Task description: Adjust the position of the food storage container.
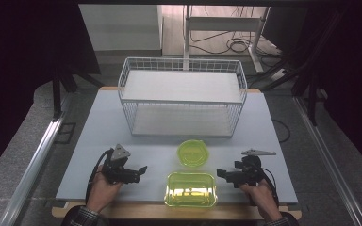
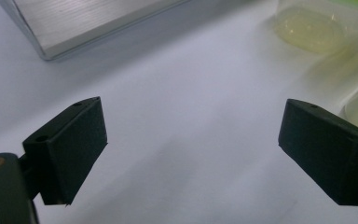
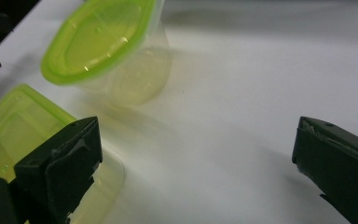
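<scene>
Near the table's point(image 1: 89, 141) front edge, the left gripper point(image 1: 143, 170) and right gripper point(image 1: 220, 173), both spread wide and empty, flank a rectangular green-lidded container point(image 1: 191, 189) and a round one point(image 1: 193, 152) behind it.

We hold the left gripper point(image 1: 143, 170) and right gripper point(image 1: 220, 173) low over the table point(image 1: 94, 141), jaws spread wide, pointing inward.

The round clear plastic tub point(image 1: 193, 153) and rectangular one point(image 1: 191, 189) wore lime-green lids; the white wire basket point(image 1: 182, 96) stood on a pale grey table point(image 1: 99, 136).
</scene>
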Demonstrator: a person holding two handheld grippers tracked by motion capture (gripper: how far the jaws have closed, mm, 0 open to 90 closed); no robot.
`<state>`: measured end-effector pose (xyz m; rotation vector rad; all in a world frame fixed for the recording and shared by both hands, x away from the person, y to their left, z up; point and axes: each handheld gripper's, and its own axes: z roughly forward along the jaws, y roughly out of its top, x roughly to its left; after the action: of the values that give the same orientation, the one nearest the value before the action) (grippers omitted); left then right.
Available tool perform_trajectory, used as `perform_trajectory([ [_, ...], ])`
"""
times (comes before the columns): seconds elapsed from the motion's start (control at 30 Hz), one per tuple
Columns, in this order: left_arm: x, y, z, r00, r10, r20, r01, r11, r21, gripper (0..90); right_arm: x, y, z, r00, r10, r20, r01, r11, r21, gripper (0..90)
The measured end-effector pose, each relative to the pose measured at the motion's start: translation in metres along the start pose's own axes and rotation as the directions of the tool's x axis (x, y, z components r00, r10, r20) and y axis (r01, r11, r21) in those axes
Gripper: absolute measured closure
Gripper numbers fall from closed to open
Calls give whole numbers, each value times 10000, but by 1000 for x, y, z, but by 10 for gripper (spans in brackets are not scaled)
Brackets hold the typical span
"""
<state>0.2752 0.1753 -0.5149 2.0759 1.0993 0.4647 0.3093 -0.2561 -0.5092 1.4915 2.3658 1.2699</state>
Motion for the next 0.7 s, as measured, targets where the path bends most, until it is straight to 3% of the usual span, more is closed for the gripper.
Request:
perform_trajectory([
  [0.07, -2, -1, 2, 9998, 165, -106, -165, 9999, 27, 56, -1, 0, 1, 9996, -96, 269, 94, 9999, 69, 10],
  [0.23, -2, -4, 4, 9997, 235, 83, -234, 9996, -150, 40, 0, 0, -1, 9998, -167, 133, 167, 9999, 16, 4],
  [0.37, -3, -4, 4, 9989, 285, 368, -274, 9992, -289, 31, 1, 0, 1, 9996, -248, 146, 244, 9992, 313, 8],
  [0.57, -6, -4, 3, 9981, 362, 498, -348, 9990, -296, 29, 4, -1, 4, 9995, -287, 135, 279, 9984, 498, 88],
  [0.7, -7, -4, 2, 9986, 381, 365, -369, 9988, -332, 36, 5, 1, 2, 9992, -291, 260, 280, 9987, 435, 168],
])
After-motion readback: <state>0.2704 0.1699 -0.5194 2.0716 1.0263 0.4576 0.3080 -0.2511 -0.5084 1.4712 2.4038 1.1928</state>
